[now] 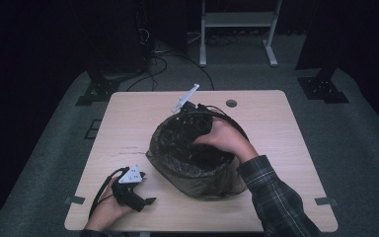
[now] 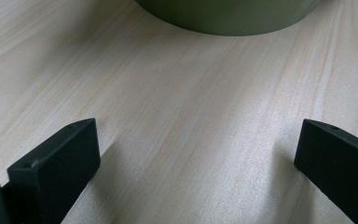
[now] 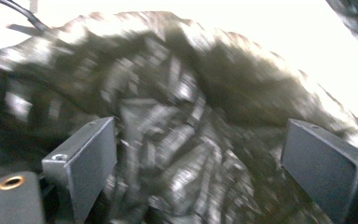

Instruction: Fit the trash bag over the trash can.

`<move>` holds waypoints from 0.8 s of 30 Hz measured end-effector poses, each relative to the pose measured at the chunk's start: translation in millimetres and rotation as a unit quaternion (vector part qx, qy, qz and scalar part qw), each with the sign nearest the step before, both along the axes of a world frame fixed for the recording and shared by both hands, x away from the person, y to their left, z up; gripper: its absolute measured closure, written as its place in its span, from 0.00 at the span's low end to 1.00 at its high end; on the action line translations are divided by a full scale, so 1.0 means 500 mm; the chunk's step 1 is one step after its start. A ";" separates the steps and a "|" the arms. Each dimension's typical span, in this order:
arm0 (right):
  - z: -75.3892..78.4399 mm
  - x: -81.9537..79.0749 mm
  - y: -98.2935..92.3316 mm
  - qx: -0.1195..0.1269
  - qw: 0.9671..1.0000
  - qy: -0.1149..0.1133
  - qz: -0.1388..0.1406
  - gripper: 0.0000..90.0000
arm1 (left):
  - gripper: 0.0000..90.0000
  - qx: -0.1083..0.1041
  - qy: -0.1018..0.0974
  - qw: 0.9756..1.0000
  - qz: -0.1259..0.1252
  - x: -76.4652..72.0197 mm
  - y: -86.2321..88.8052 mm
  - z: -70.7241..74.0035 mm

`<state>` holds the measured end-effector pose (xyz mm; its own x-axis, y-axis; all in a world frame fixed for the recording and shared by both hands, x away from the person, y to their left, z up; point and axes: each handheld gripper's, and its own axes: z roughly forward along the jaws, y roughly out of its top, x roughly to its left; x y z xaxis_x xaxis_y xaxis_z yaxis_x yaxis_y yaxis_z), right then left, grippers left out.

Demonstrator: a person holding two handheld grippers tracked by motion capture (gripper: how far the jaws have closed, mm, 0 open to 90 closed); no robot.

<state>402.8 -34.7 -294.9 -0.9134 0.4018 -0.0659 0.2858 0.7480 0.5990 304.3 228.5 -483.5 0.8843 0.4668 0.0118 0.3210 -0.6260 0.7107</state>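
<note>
An olive-green bin [image 1: 205, 186] stands in the middle of the wooden table [image 1: 128, 123], lined with a crinkled black bag [image 1: 175, 143]. My right gripper [image 1: 190, 118] reaches over the far rim into the bin, held by a hand in a plaid sleeve. In the right gripper view it [image 3: 200, 154] is open, with blurred black bag [image 3: 177, 107] folds between and beyond the jaws. My left gripper [image 1: 145, 201] rests on the table at the front left. It [image 2: 196, 154] is open over bare wood, and the bin's green wall [image 2: 228, 16] lies just ahead.
A round cable hole [image 1: 231, 103] sits near the table's far edge. Behind the table on the grey floor are a white frame [image 1: 237, 19], cables and black stand feet [image 1: 96, 91] [image 1: 323, 89].
</note>
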 end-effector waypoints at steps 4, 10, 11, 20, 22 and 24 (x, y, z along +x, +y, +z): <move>-0.014 0.016 -0.013 -0.017 0.999 0.000 -0.035 0.11 | 0.00 0.000 0.000 1.000 0.000 0.000 0.000 0.000; -0.018 0.013 -0.012 -0.023 0.998 -0.014 -0.050 0.11 | 0.00 0.000 0.001 1.000 0.000 0.000 0.000 0.000; -0.015 0.010 -0.014 -0.018 0.999 -0.011 -0.049 0.11 | 0.00 -0.001 0.000 1.000 -0.001 0.000 0.000 0.000; 0.022 -0.018 -0.060 0.063 0.998 -0.001 -0.029 0.11 | 0.00 0.000 0.000 1.000 -0.001 0.000 0.000 0.000; 0.028 -0.024 -0.074 0.077 0.997 0.000 -0.022 0.11 | 0.00 -0.001 0.000 1.000 -0.001 0.000 0.000 0.000; 0.034 -0.032 -0.087 0.088 0.996 0.000 -0.025 0.11 | 0.00 -0.001 0.000 1.000 -0.001 0.001 0.000 0.000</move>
